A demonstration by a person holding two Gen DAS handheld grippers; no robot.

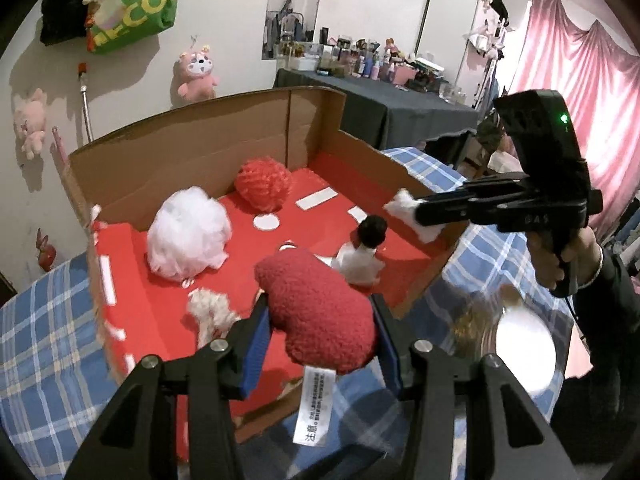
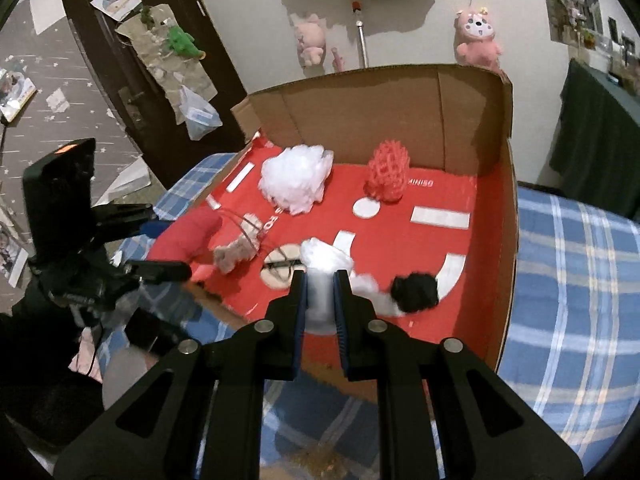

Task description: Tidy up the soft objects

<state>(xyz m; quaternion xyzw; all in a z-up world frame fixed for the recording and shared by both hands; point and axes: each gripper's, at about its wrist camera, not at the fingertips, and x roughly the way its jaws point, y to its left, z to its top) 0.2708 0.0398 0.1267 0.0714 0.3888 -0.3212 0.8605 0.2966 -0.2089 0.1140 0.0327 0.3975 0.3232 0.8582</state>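
Two wrist views over a cardboard box (image 1: 224, 148) w/ a red floor, sitting on a bed w/ a blue plaid cover (image 1: 44, 344).

Left view: left tongs (image 1: 318, 320) grip a red plush heart (image 1: 320, 312) between blue pads, above the box's near edge; a white label (image 1: 314, 408) hangs from it. Only this view shows the right tongs (image 1: 404, 210) from the side, held by a hand (image 1: 560, 256) over the box's right wall, clamped shut on a white fluffy piece (image 1: 408, 216).

Right view: that white piece (image 2: 320, 280) sits pinched between the closed pads, blurred, over the box's near edge. The left tongs (image 2: 188, 270) show at the left, w/ the red heart partly hidden behind them.

Inside the box, both views: white puff (image 1: 188, 236) near the left wall, red mesh ball (image 1: 262, 184) toward the back wall, a beige fuzzy bit (image 1: 210, 312) near the front edge, and a black-and-white soft toy (image 1: 366, 252) near the front right. Only the right view shows thin wires (image 2: 276, 258) by the beige bit.

Pink plush toys (image 1: 198, 76) hang on the wall behind.
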